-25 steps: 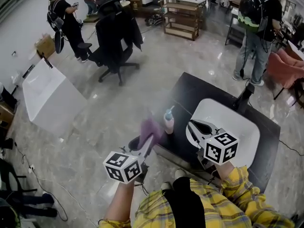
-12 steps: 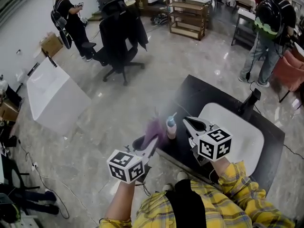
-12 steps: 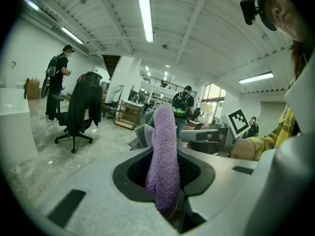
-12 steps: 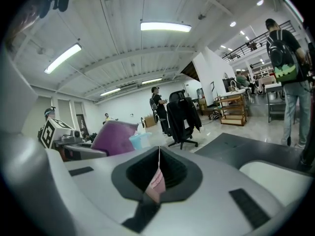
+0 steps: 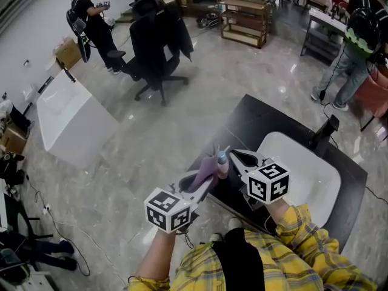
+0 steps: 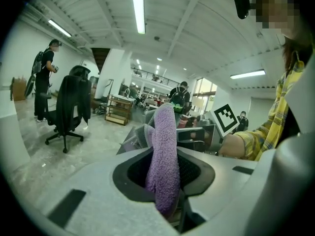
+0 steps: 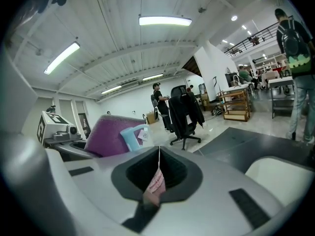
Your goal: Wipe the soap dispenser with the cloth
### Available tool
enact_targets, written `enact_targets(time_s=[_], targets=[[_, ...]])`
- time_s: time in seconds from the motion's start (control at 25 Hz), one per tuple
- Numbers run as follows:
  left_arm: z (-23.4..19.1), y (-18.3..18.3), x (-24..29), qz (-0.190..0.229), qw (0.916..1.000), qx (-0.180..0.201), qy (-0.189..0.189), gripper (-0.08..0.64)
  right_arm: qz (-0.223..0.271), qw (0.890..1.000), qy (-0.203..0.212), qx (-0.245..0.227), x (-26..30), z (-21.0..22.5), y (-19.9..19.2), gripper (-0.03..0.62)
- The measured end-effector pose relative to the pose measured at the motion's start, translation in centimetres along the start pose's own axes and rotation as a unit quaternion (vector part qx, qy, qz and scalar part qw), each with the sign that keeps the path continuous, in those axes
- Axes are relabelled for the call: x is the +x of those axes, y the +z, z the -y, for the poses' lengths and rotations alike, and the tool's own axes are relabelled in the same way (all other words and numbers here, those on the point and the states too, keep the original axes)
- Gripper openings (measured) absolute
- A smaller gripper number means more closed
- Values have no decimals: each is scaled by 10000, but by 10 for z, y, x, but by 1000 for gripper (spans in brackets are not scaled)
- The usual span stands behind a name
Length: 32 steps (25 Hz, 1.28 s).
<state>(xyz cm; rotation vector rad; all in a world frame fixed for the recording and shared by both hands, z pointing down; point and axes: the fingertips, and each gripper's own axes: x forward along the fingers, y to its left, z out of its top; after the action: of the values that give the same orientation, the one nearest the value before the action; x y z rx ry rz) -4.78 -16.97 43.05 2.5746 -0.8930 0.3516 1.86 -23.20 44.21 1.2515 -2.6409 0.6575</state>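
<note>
Both grippers had closed in on the soap dispenser (image 5: 222,162) at the black desk (image 5: 267,117) edge. The left gripper (image 5: 205,176) clamped the purple cloth (image 6: 165,156) just beside it. The right gripper (image 5: 235,156) had its jaws together.

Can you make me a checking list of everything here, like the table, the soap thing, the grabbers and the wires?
surface: black table with a white sink set in it.
job's things: soap dispenser with a blue pump stands near the table's edge; purple cloth right beside it.
clutter: cardboard box on the floor.
grippers: left gripper has its jaws shut on the cloth; right gripper has its jaws together, tips beside the dispenser.
cables: black cable lying on the floor at the left.
surroundings: black office chair, wooden shelf, people standing around.
</note>
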Motion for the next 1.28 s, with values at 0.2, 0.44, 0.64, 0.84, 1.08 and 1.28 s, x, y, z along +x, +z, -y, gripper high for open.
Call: enact_targets(time_s=[0.2, 0.44, 0.64, 0.84, 1.08, 1.28], targets=[[-4, -5, 7, 47, 9997, -239, -37, 75, -7, 10000, 50, 67, 4, -1, -3, 6], [-5, -16, 14, 129, 9972, -717, -168, 77, -2, 9999, 82, 135, 3, -1, -3, 6], [-13, -34, 22, -6, 9950, -981, -164, 77, 21, 9998, 101, 165, 5, -1, -5, 6], [-19, -49, 29, -192, 9936, -1109, -107, 75, 16, 9998, 109, 161, 5, 0, -4, 6], [-24, -67, 36, -301, 9867, -1589, -130, 77, 5, 9999, 103, 139, 3, -1, -5, 6], [-32, -82, 42, -548, 9838, -1707, 14, 75, -11, 9999, 81, 144, 2, 0, -6, 6]])
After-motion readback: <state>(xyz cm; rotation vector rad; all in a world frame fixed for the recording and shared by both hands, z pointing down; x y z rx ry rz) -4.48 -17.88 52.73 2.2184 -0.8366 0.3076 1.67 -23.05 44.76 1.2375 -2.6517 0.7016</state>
